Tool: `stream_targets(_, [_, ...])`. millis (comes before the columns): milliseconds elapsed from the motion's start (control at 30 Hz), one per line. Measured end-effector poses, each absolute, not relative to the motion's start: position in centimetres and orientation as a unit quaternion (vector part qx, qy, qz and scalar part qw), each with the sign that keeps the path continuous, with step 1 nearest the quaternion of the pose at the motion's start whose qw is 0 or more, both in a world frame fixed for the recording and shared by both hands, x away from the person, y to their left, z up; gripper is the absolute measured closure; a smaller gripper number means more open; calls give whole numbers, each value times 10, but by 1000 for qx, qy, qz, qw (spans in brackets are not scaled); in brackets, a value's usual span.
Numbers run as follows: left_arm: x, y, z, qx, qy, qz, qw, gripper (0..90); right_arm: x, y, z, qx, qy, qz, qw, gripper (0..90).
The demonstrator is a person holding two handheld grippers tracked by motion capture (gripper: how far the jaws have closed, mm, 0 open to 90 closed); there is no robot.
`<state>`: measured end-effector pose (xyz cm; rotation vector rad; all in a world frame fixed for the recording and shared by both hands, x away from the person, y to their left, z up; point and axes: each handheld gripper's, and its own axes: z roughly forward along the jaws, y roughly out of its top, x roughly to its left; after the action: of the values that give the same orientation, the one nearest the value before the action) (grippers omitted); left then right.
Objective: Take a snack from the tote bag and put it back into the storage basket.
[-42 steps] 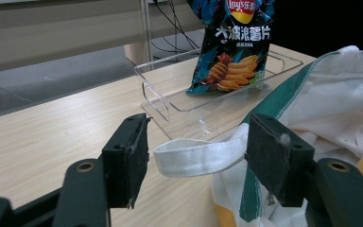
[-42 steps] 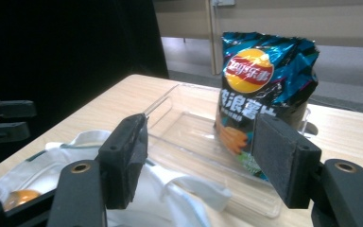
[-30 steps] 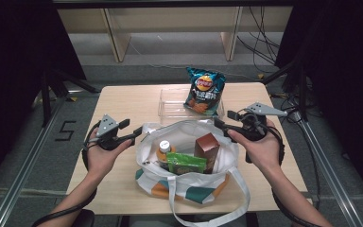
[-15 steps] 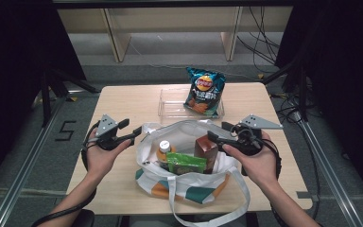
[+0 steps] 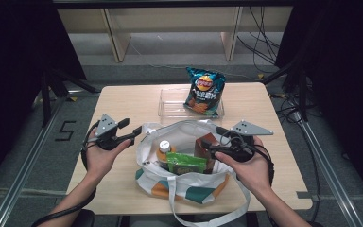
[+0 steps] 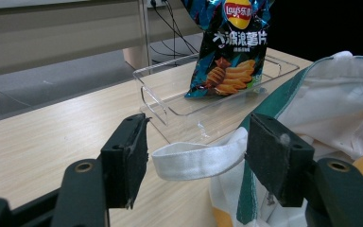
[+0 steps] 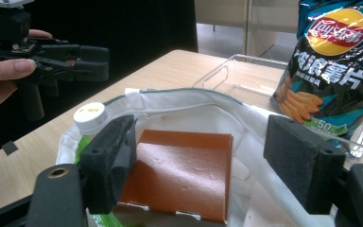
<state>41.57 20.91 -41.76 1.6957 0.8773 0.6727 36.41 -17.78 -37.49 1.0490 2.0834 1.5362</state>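
Holding a gripper in each hand, you flank the tote (image 5: 185,187) at the desk's (image 5: 123,101) middle. Your left gripper (image 5: 131,133), at the tote's 9 o'clock, has its jaws spread around the white strap (image 6: 198,158). Your right gripper (image 5: 211,150), at 3 o'clock, is spread over the brown box (image 7: 179,172) inside. The chips (image 5: 203,91) stand in the tray (image 5: 170,101) at 12 o'clock.

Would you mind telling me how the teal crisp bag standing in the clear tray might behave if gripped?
The puffed teal crisp bag probably weighs little. Its glossy film may slip and crumple. Standing upright in the clear plastic tray, it could topple when nudged.
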Motion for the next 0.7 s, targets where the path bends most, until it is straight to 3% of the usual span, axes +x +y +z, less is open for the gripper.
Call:
stream_targets(400, [416,209,-417,710,368,281,530,384,363,-163,-387,369,755,522,145,239])
stream_targets(700, [416,209,-417,710,367,280,532,385,365,-159,-397,372,756,518,150,226])
